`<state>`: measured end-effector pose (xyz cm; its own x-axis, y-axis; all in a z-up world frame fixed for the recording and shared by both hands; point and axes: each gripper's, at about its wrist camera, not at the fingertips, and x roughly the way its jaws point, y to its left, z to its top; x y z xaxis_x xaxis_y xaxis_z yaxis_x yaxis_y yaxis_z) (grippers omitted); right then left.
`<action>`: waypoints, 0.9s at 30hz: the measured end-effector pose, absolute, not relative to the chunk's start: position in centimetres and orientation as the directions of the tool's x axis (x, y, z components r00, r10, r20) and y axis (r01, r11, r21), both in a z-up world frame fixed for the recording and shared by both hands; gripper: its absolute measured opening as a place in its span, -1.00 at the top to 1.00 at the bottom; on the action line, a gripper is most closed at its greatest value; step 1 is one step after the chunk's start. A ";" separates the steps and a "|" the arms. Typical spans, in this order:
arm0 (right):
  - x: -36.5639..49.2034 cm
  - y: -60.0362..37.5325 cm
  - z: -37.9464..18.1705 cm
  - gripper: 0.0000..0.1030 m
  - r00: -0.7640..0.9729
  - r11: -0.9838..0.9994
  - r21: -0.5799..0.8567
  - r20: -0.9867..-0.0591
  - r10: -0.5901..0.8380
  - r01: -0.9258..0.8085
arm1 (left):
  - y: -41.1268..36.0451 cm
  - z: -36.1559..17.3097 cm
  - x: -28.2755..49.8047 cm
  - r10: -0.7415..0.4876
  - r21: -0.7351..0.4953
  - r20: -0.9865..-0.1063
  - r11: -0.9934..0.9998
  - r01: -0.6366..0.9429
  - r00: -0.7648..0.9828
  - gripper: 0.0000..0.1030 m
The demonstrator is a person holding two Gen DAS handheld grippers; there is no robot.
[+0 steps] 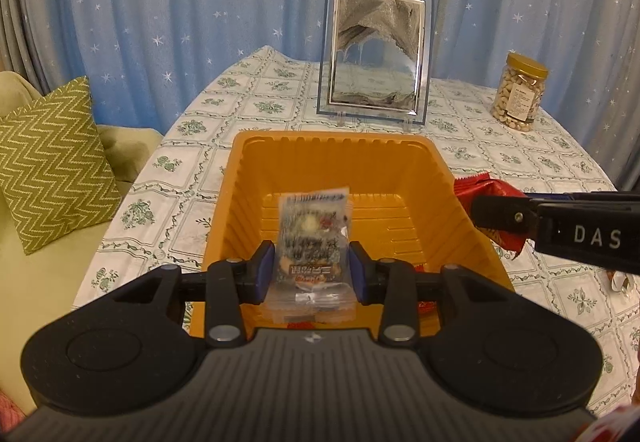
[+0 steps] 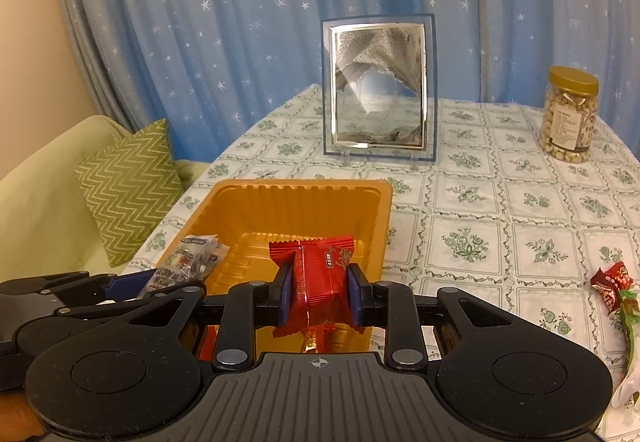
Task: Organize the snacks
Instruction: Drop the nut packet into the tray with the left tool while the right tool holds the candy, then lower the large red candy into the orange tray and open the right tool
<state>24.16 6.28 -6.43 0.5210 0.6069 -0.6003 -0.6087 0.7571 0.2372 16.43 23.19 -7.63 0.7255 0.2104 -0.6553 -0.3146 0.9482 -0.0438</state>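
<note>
An orange plastic tray stands on the tablecloth; it also shows in the right wrist view. My left gripper is shut on a clear snack packet and holds it over the tray's near part. My right gripper is shut on a red snack packet above the tray's near right side. The right gripper with the red packet shows at the tray's right rim in the left view. The left gripper with the clear packet shows at the tray's left rim.
A sand-picture frame stands behind the tray. A jar of nuts stands at the back right. Loose wrapped sweets lie on the cloth at the right. A green sofa with a zigzag cushion is left of the table.
</note>
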 end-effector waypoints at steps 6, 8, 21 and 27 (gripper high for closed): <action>24.2 6.2 -6.5 0.45 0.514 0.756 0.247 -0.604 0.609 -0.606 | 23.8 -7.3 16.0 0.251 -0.023 -0.641 0.938 -0.346 0.726 0.07; 24.1 6.2 -6.5 0.45 0.508 0.752 0.256 -0.603 0.615 -0.607 | 24.2 -7.3 15.7 0.259 -0.023 -0.644 0.934 -0.356 0.720 0.07; 24.4 6.0 -6.5 -0.52 0.471 0.711 0.384 -0.553 0.688 -0.589 | 25.0 -7.1 15.0 0.265 -0.042 -0.644 0.924 -0.379 0.717 0.07; 24.9 5.0 -6.0 -0.52 0.510 0.737 0.379 -0.543 0.667 -0.560 | 25.0 -7.1 14.9 0.258 -0.053 -0.643 0.924 -0.378 0.721 0.07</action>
<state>24.86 5.05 -5.96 0.5100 0.6671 -0.5430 -0.5598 0.7367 0.3794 14.90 25.03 -7.10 0.7208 0.2577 -0.6435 -0.3775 0.9245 -0.0527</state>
